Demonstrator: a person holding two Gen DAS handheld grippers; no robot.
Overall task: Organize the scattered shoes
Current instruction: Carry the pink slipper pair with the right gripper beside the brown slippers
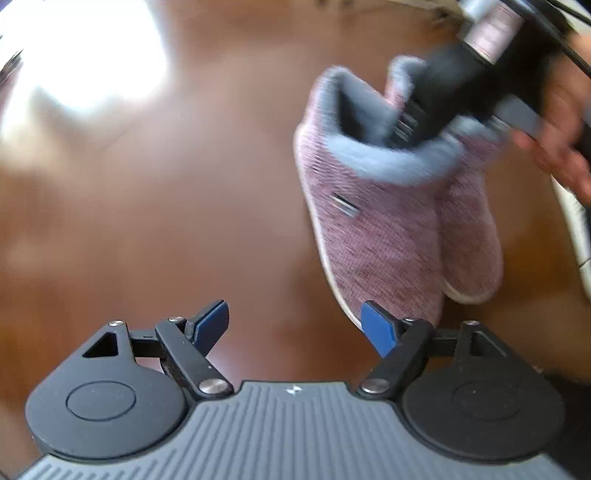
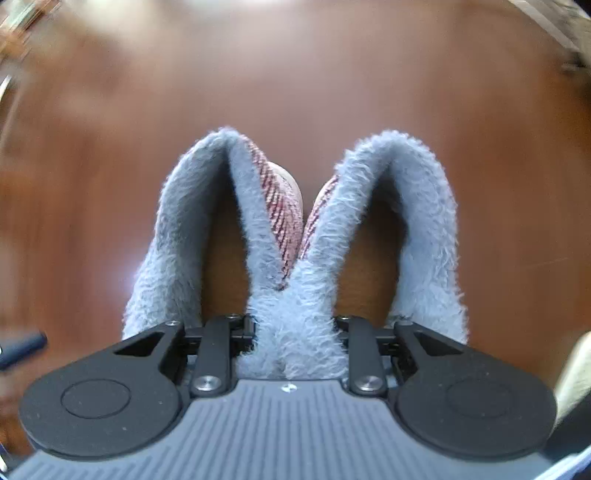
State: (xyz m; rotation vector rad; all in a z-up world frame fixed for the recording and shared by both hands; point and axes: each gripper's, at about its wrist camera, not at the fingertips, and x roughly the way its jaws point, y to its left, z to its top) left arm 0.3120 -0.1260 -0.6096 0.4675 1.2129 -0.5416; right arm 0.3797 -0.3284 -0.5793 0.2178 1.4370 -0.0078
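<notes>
Two pink knit slippers (image 1: 384,229) with grey fleece lining hang toes-down above the brown wooden floor (image 1: 147,221), pinched together at their collars by my right gripper (image 1: 406,125). In the right wrist view the two fleece collars (image 2: 295,295) are pressed together between my right gripper's jaws (image 2: 295,332), its fingertips hidden in the fleece. My left gripper (image 1: 295,328) is open and empty, its blue pads (image 1: 376,328) just below the nearer slipper's toe.
A bright patch of glare (image 1: 81,55) lies on the floor at upper left. A pale rounded object (image 1: 576,229) shows at the right edge. Blurred clutter (image 2: 22,26) sits at the far left corner of the right wrist view.
</notes>
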